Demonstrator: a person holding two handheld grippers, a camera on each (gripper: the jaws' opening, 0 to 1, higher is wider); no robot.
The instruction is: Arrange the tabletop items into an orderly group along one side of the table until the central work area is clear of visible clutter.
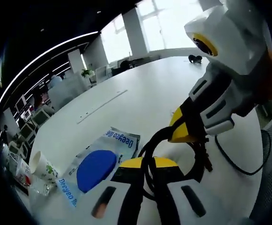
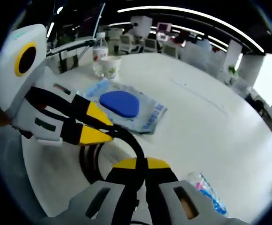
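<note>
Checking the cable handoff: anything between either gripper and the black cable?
Nothing visible. The left gripper and the right gripper both appear shut on the black cable, close together. The blue-printed packet lies on the white table beyond them, apart from the grasp.

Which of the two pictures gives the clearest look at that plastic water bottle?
The right gripper view: the water bottle stands upright behind a paper cup, label visible. In the left gripper view, only a blurry clear shape lies beside the cup at the picture's edge; I cannot confirm it.

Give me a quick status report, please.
Left gripper and right gripper both shut on black cable. Blue pack, cup, bottle grouped at the table edge.
</note>
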